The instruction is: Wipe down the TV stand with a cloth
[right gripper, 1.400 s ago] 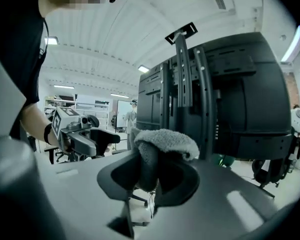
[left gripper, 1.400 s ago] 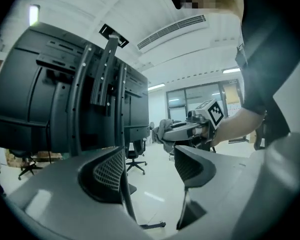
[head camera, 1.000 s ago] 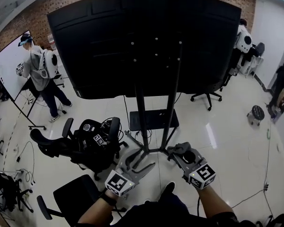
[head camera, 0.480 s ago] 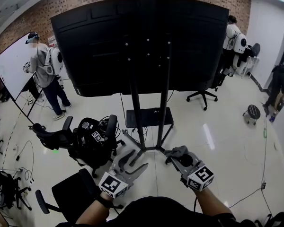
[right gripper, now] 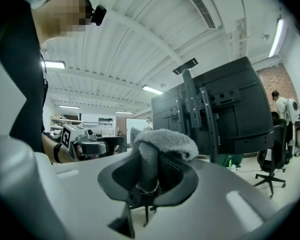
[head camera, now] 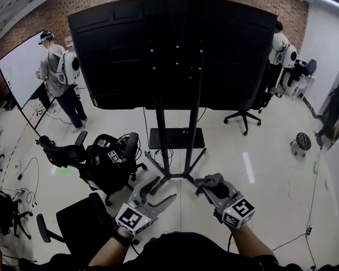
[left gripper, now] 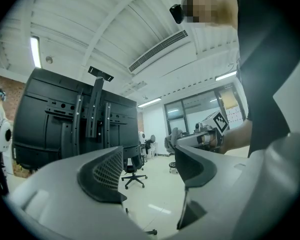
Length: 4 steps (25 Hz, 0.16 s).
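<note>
Just in front of the TV stand point(head camera: 160, 134), the right claw point(head camera: 208, 186) was clenched on a grey cloth point(head camera: 210, 179), which looked soft, light and floppy, best pinched at a bunched fold, while the left claw point(head camera: 161, 189) gaped empty.

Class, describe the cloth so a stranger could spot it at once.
Find the large black TV on its black metal floor stand. Near the stand's feet, the right tool is shut on a small grey terry cloth. It is soft and crumpled; the left tool beside it is empty.
</note>
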{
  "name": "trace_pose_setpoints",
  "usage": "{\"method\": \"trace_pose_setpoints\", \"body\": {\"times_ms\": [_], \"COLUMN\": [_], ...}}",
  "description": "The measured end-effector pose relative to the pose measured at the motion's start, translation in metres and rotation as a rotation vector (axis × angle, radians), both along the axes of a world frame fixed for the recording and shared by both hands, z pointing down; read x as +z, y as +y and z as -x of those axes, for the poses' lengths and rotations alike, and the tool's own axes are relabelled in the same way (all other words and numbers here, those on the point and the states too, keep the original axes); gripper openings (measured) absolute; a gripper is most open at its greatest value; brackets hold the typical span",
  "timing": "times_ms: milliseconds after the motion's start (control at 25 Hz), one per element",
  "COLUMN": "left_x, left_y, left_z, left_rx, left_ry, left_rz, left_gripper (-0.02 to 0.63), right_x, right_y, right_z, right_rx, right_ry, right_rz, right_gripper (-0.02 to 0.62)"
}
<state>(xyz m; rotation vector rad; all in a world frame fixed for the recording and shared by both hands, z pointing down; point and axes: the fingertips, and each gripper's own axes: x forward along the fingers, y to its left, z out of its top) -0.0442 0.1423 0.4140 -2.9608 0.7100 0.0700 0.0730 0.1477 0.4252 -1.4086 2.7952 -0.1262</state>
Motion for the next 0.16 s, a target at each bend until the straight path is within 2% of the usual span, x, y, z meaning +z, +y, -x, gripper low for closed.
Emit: {"method": "trace_pose_setpoints", "body": {"times_ms": [160], "left_x": [0.0000], "left_y": [0.0072], "left_z": [0.0018], "left_rx": [-0.026], "left_ry": [0.002], "left_rz": [-0.001], "left_gripper": [0.354], "right_x": [0.0003], "right_y": [0.0097], "right_z": [0.0004], "right_rx": [-0.013], "right_ry": [-0.005], "right_rz": [-0.005], "right_gripper": [0.066]}}
